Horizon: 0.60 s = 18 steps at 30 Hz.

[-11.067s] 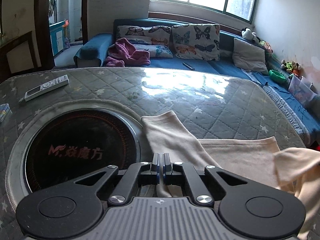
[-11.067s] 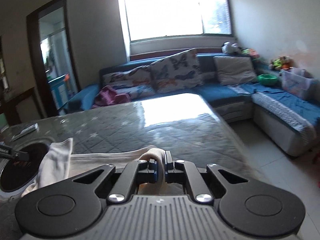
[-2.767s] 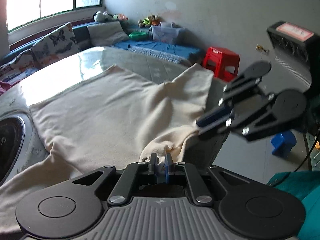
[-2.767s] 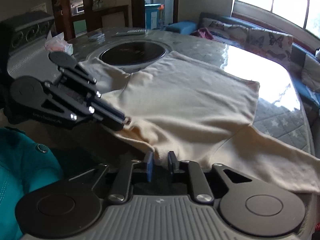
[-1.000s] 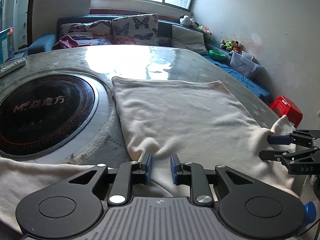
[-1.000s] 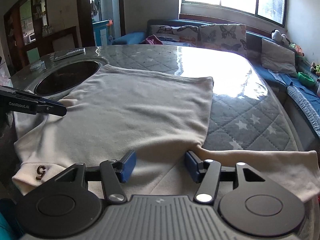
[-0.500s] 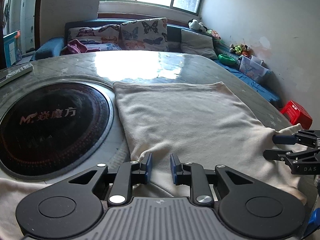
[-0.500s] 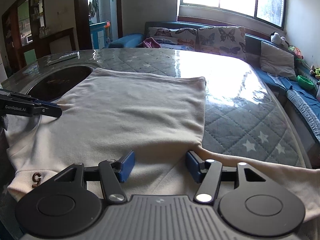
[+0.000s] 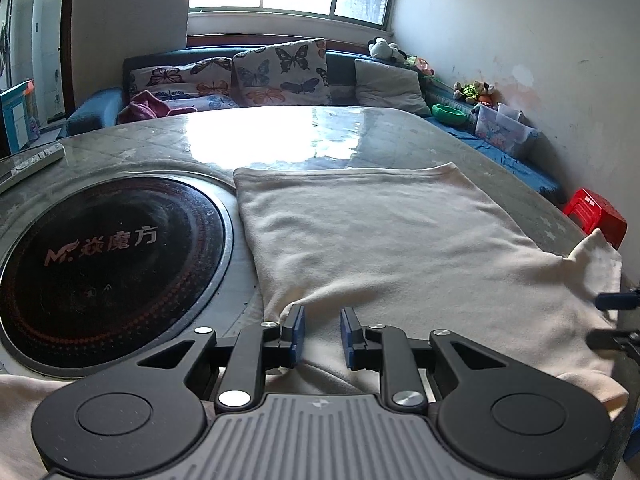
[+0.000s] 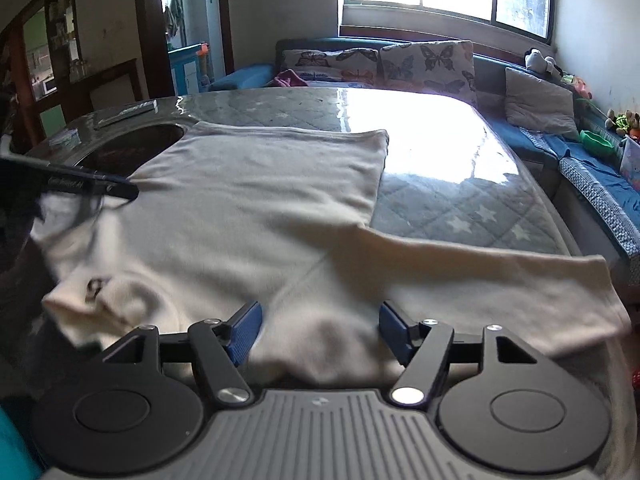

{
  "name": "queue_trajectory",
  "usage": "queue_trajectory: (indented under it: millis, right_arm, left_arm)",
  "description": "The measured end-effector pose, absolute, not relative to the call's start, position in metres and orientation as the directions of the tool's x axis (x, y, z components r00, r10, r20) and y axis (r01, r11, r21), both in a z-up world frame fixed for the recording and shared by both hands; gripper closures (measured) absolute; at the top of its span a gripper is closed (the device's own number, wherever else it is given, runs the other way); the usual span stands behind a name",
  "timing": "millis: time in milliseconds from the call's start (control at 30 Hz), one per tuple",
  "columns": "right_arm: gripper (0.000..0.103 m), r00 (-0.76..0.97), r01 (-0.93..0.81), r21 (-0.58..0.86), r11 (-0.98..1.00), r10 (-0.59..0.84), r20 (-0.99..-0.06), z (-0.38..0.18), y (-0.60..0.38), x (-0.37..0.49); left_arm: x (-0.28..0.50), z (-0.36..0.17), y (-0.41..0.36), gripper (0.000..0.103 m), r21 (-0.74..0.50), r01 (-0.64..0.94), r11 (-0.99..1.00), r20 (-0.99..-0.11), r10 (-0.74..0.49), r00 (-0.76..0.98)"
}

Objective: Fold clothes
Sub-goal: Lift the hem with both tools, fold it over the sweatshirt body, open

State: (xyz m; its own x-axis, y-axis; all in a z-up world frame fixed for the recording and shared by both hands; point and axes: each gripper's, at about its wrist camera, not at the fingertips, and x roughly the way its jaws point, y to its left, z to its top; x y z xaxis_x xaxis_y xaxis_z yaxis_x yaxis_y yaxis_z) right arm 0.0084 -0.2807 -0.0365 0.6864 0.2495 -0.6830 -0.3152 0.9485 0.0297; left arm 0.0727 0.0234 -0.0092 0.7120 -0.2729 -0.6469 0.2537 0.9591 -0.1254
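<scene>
A cream long-sleeved top lies spread flat on the quilted table, hem toward the far side. In the right wrist view the top shows with its right sleeve stretched out to the right. My left gripper is open and empty, low over the top's left shoulder; it also shows in the right wrist view. My right gripper is open wide and empty over the right shoulder; its fingertips show at the right edge of the left wrist view.
A round black induction cooktop is set into the table left of the top. A remote lies at the far left. A blue sofa with butterfly cushions stands behind the table. A red stool is on the floor at right.
Both grippers have opened wider, the right one most, and have pulled back a little from the top. The top lies where it was, let go.
</scene>
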Motion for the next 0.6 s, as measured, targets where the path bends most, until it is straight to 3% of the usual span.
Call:
queue_trajectory:
  millis: [267, 600]
  right_arm:
    - [0.036, 0.700, -0.265, 0.127, 0.956, 0.281, -0.656, -0.023, -0.308, -0.001]
    - [0.038, 0.751, -0.019, 0.024, 1.000, 0.030, -0.660, -0.041, -0.375, 0.039]
  left_arm:
    - [0.077, -0.009, 0.022, 0.081, -0.107, 0.255, 0.961, -0.652, -0.262, 0.712]
    - [0.078, -0.009, 0.022, 0.081, -0.098, 0.256, 0.962, -0.654, -0.256, 0.712]
